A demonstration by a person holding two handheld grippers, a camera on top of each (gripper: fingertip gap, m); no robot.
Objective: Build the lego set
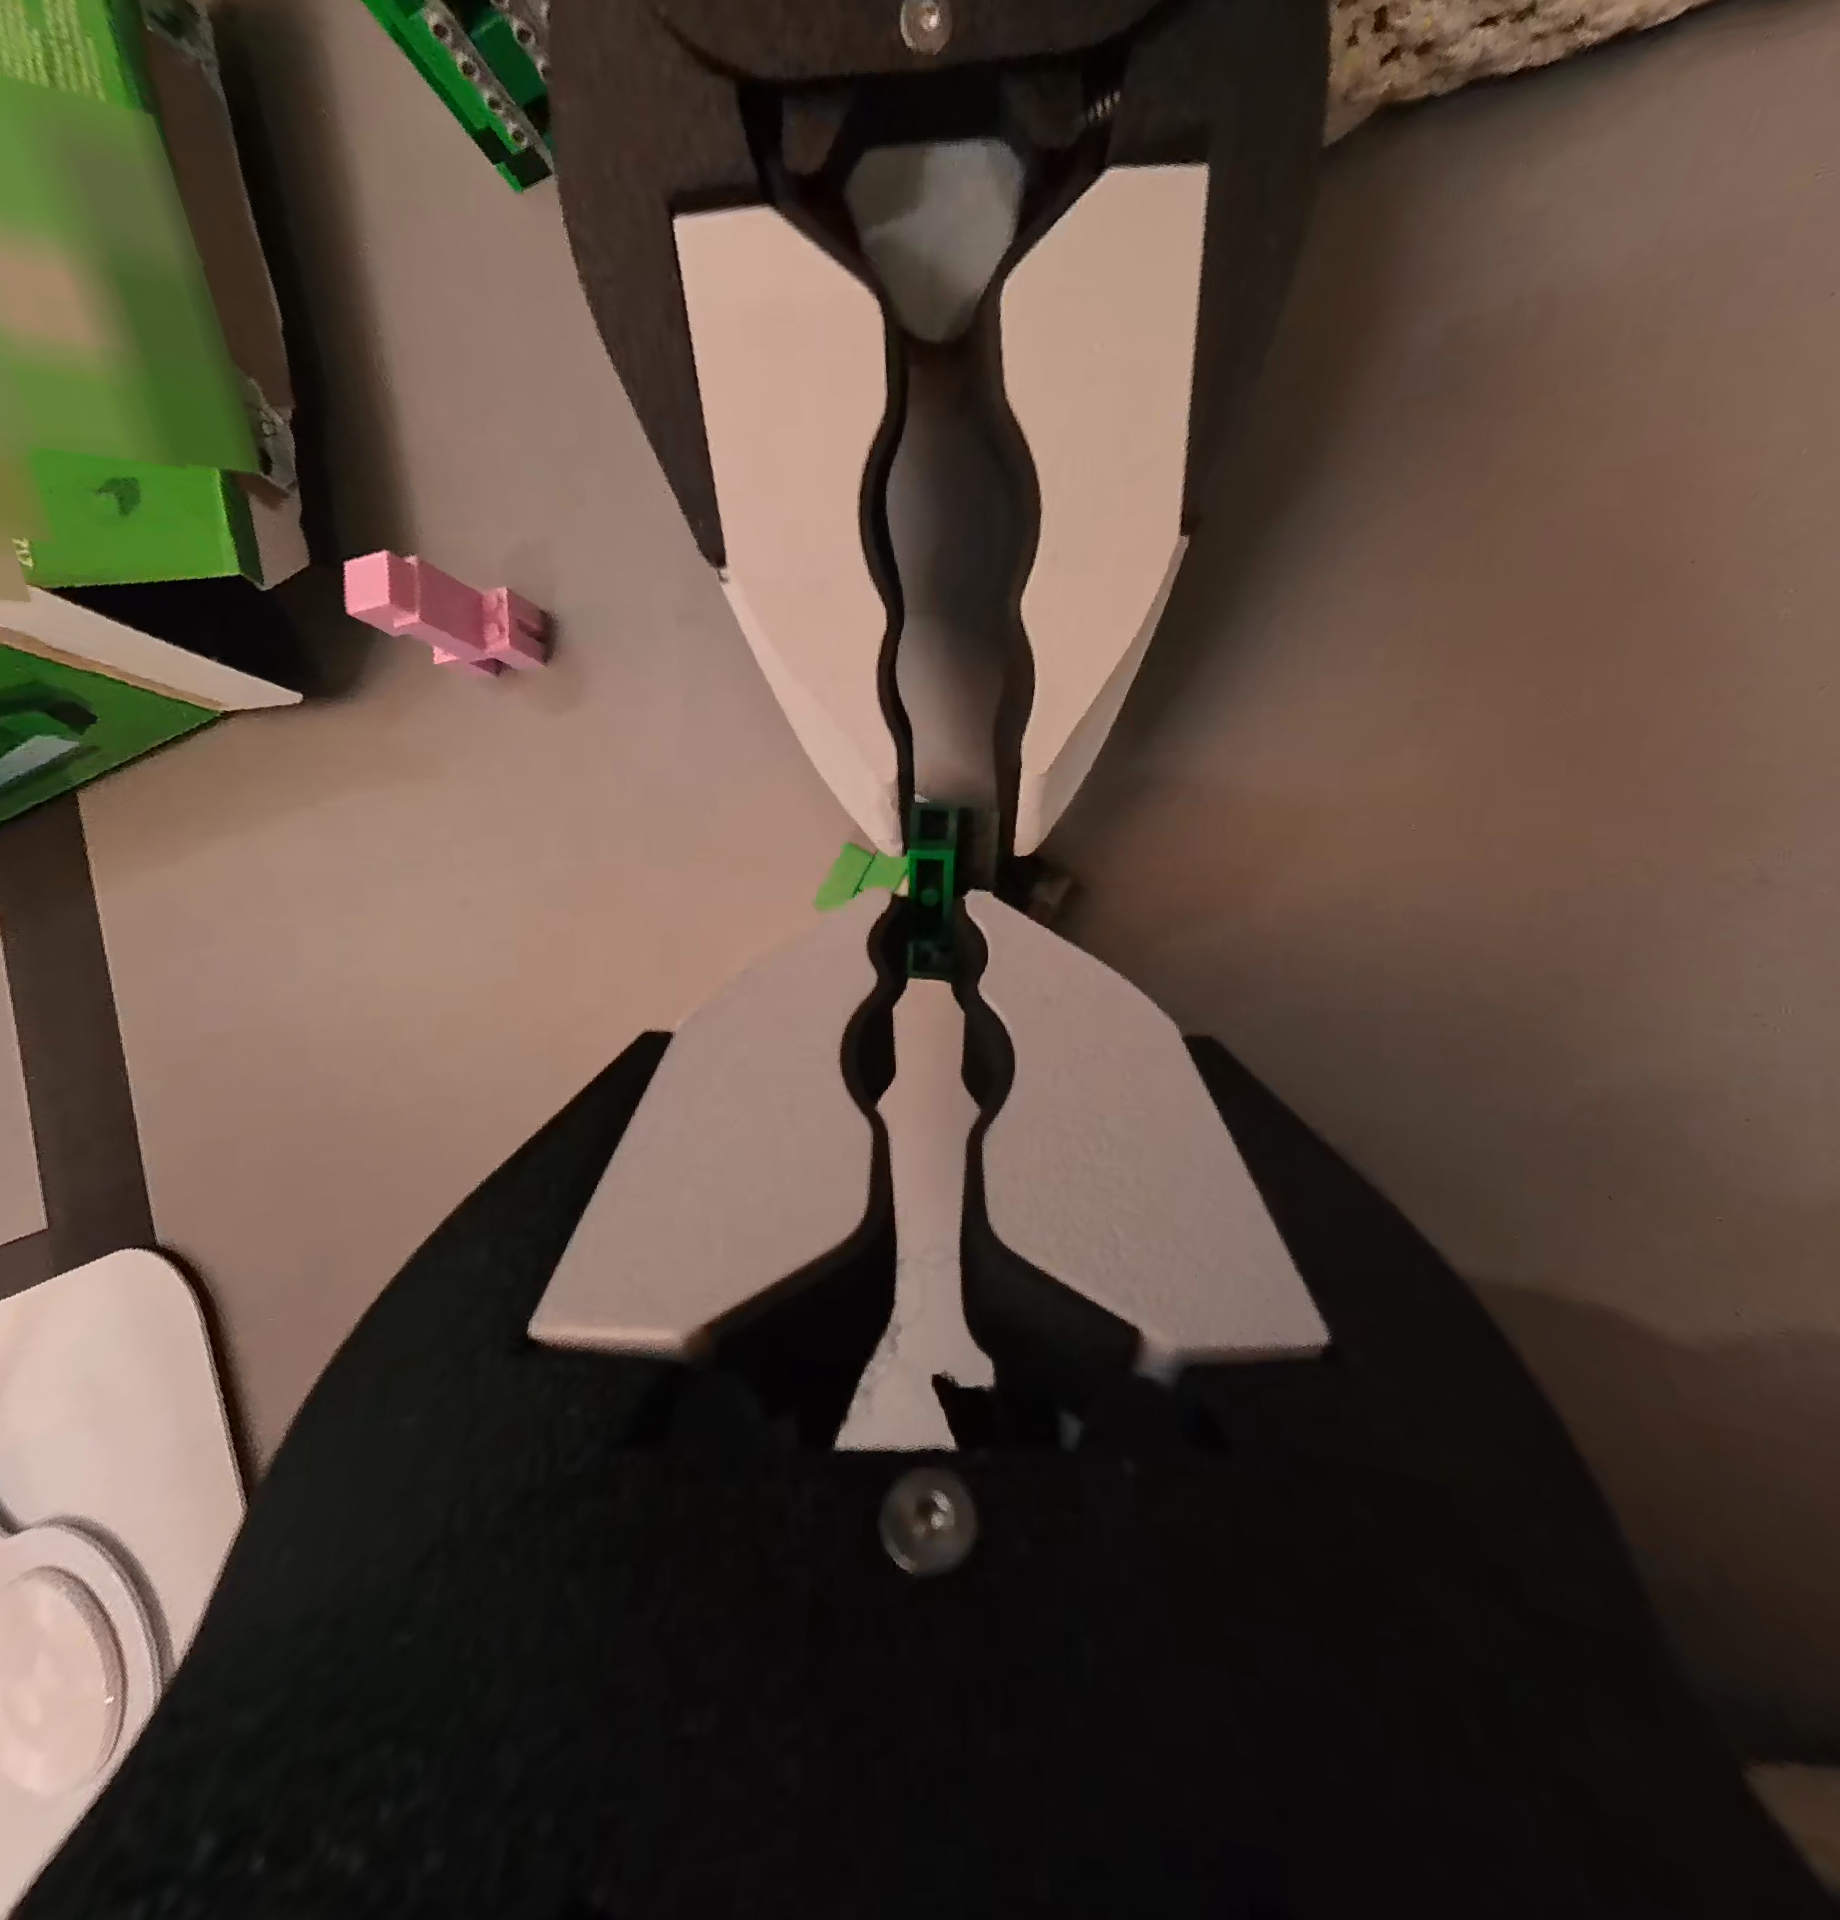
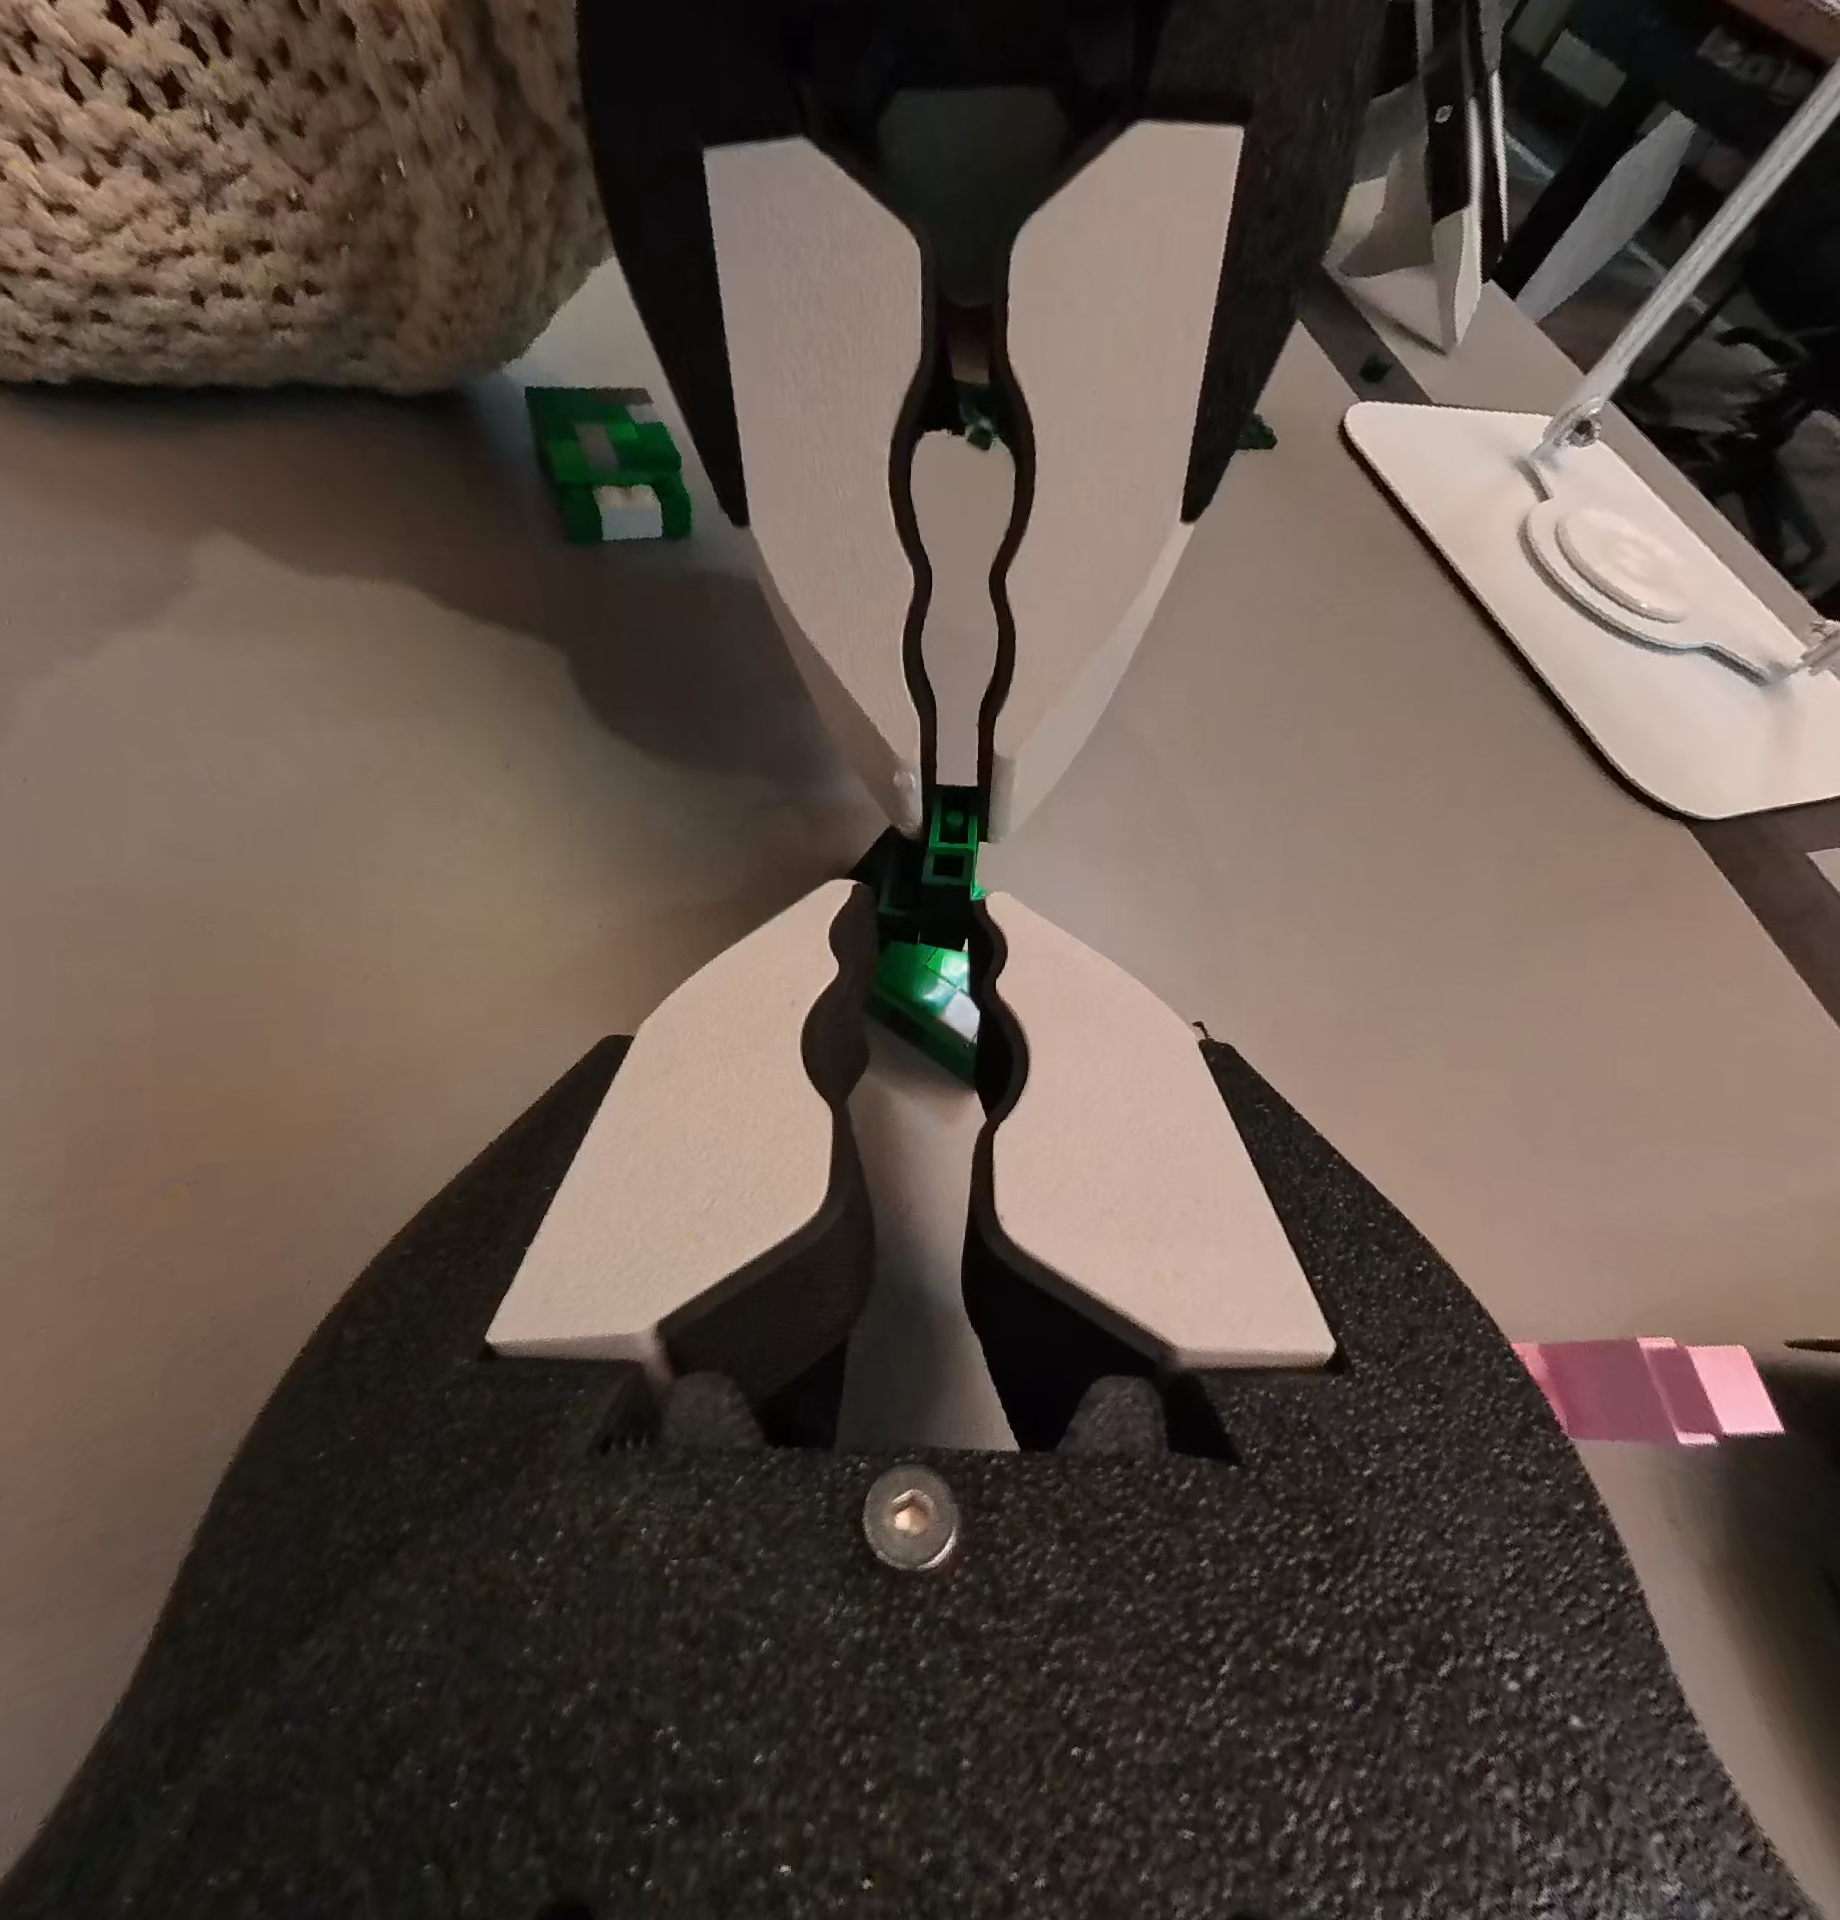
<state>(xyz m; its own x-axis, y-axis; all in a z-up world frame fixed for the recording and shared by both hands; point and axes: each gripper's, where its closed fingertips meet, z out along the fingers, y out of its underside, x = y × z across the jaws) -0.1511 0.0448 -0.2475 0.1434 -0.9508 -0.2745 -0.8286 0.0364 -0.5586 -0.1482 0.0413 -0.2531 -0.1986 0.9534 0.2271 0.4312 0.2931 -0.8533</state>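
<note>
Two hand-held grippers meet tip to tip above the worktop (image 2: 272, 935): the left hand-held gripper (image 1: 926, 951) and the right hand-held gripper (image 2: 921, 997) are each closed on one end of a small green lego piece (image 1: 931, 894). I think a crooked push could snap it apart. It might then drop near the pink piece (image 1: 443, 613).

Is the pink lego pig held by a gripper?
No, the pink lego pig lies alone on the table, apart from both grippers.
</note>
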